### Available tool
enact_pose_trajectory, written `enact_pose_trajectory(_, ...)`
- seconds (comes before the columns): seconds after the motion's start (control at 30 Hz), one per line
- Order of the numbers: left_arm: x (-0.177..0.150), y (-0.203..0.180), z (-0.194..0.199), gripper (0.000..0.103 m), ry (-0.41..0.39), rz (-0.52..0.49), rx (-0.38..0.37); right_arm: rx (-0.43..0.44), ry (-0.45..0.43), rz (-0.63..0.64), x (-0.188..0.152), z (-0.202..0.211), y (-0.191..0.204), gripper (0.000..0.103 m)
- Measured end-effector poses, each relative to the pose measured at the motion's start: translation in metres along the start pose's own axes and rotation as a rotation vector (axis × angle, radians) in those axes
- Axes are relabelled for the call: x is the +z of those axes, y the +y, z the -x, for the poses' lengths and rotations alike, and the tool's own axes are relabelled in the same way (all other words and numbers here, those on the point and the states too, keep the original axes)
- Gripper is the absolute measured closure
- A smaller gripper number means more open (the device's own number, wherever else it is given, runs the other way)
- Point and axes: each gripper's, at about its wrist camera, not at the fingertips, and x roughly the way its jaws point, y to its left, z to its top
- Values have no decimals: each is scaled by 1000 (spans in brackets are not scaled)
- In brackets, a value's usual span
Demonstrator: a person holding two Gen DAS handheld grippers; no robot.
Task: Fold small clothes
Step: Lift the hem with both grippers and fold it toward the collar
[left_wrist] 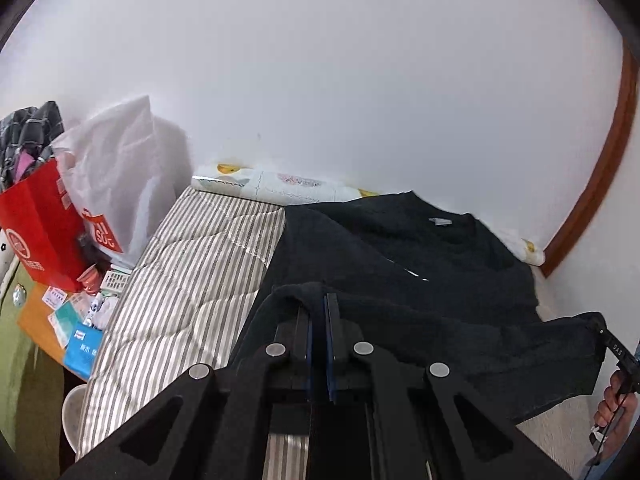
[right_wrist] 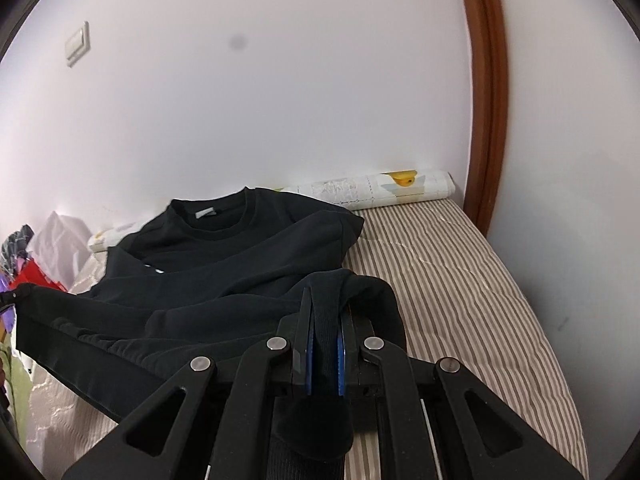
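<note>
A black sweatshirt [right_wrist: 224,264] of soft, matte knit lies on a bed with a quilted beige-and-white striped cover [right_wrist: 452,264]. Its ribbed round collar [right_wrist: 218,222], with a small pale label inside, points toward the white wall [right_wrist: 280,80]; the long axis runs from collar to hem, away from the wall toward the cameras. The ribbed hem edge is lifted off the cover and stretched sideways between the two tools.

The left gripper [left_wrist: 319,316] has its black fingers with blue pads pressed together on one hem corner. The right gripper [right_wrist: 325,320] is likewise clamped on the other corner, a thick fold of cloth bunched between its pads and draping over them.

Against the wall lies a rolled, white patterned cloth [right_wrist: 384,190]. Left of the bed stand a red paper bag [left_wrist: 38,224] and a white plastic bag [left_wrist: 116,176]. A curved brown wooden trim [right_wrist: 486,92] rises at the bed's right end
</note>
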Motion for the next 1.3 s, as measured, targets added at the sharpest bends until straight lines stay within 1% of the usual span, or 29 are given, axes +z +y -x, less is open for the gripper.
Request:
enact_pose_trajectory(0.2, 8, 2, -42, 97, 31, -12, 36, -9, 39, 4, 6, -45, -1, 95)
enact_pose_trajectory(0.33, 7, 9, -68, 97, 75, -7, 49, -21, 84, 10, 3, -79, -3, 95)
enact_pose_trajectory(0.47, 3, 12, -85, 97, 104, -4, 53, -29, 126, 5, -2, -106, -6, 94)
enact_pose_trajectory(0.63, -1, 11, -94, 95, 123, -21, 62, -41, 157, -10, -5, -119, -8, 94)
enact_pose_trajectory(0.67, -2, 11, -94, 94, 125, -24, 64, -41, 157, -9, -5, -119, -8, 94)
enact_pose_trajectory(0.77, -2, 11, -94, 94, 130, -26, 65, -36, 160, -3, -5, -113, -6, 88)
enact_pose_trajectory(0.8, -2, 11, -93, 94, 130, -25, 65, -35, 163, 2, -5, -110, -6, 84)
enact_pose_trajectory(0.83, -2, 11, -92, 94, 132, -26, 64, -36, 167, 4, -6, -106, -7, 77)
enact_pose_trajectory(0.87, -2, 10, -90, 94, 135, -29, 63, -38, 170, 4, -6, -103, -7, 72)
enact_pose_trajectory(0.9, -3, 9, -89, 94, 138, -34, 65, -40, 170, 4, -7, -96, -7, 65)
enact_pose_trajectory(0.93, -3, 9, -87, 93, 140, -37, 65, -40, 169, 4, -8, -92, -7, 60)
enact_pose_trajectory(0.97, -3, 8, -85, 92, 141, -40, 66, -40, 168, 6, -9, -87, -7, 59)
enact_pose_trajectory(1.07, -5, 7, -74, 86, 146, -38, 47, -47, 170, 24, -14, -68, -7, 56)
enact_pose_trajectory(1.13, -8, 8, -65, 77, 153, -34, 38, -59, 165, 34, -19, -54, -8, 52)
enact_pose_trajectory(1.17, -10, 8, -61, 75, 152, -36, 37, -62, 161, 33, -21, -48, -9, 51)
enact_pose_trajectory(1.3, -25, 13, -40, 57, 147, -52, 28, -68, 162, 17, -37, -24, -14, 45)
